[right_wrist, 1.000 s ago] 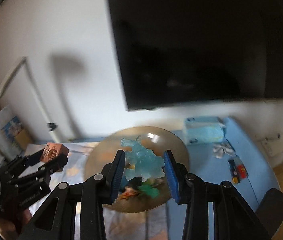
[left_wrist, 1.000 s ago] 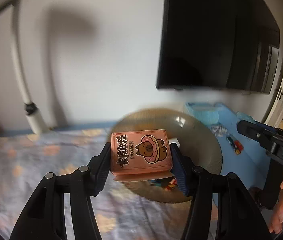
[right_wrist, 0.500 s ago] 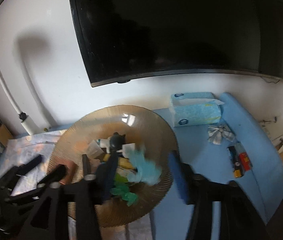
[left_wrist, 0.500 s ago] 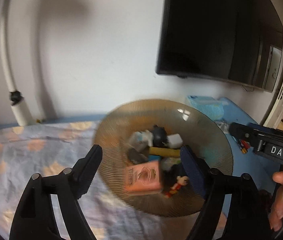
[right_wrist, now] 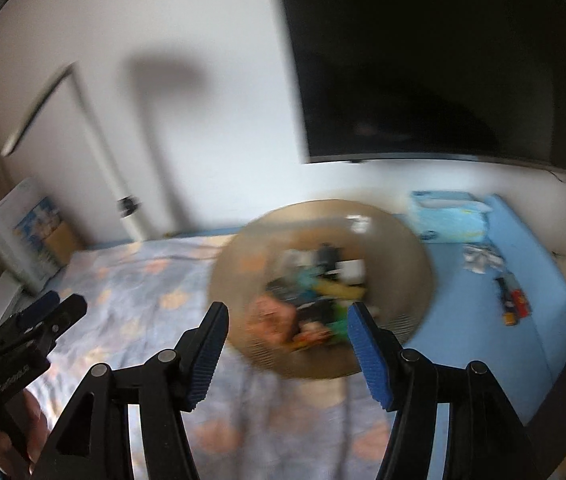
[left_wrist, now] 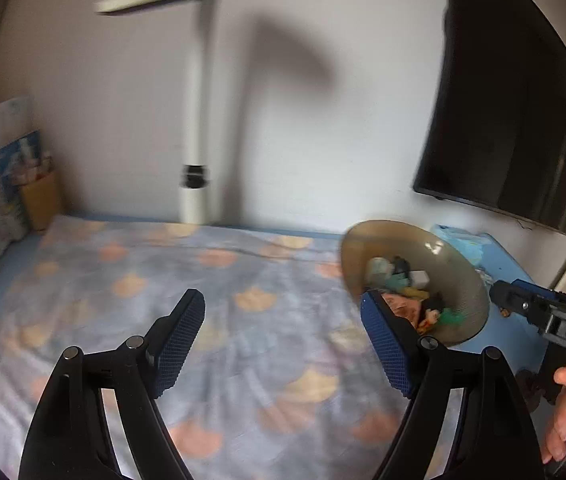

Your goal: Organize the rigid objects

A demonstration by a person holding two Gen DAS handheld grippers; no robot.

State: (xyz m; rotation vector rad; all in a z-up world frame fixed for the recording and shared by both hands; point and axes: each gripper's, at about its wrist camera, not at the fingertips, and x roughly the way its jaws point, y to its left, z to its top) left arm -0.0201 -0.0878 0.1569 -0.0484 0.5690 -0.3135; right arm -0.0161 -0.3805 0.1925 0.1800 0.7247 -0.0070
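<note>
A brown glass bowl [left_wrist: 463, 280] [right_wrist: 403, 240] stands on the table at the edge of the patterned cloth. It holds several small objects, among them the pink box [right_wrist: 269, 318] [left_wrist: 403, 306] and the pale blue toy [right_wrist: 307, 278]. My left gripper [left_wrist: 283, 340] is open and empty, over the cloth to the left of the bowl. My right gripper [right_wrist: 287, 350] is open and empty, just in front of the bowl. The right wrist view is blurred.
A white desk lamp [left_wrist: 199, 120] stands at the back wall. A dark screen [right_wrist: 443, 60] hangs on the wall. A tissue pack [right_wrist: 449, 216] and small items [right_wrist: 513, 300] lie on the blue surface to the right. Books or boxes [left_wrist: 7, 168] stand at far left.
Both grippers opened and dropped their objects into the bowl: the pink box from the left, the pale blue toy from the right. The left gripper then swung left, away from the bowl.
</note>
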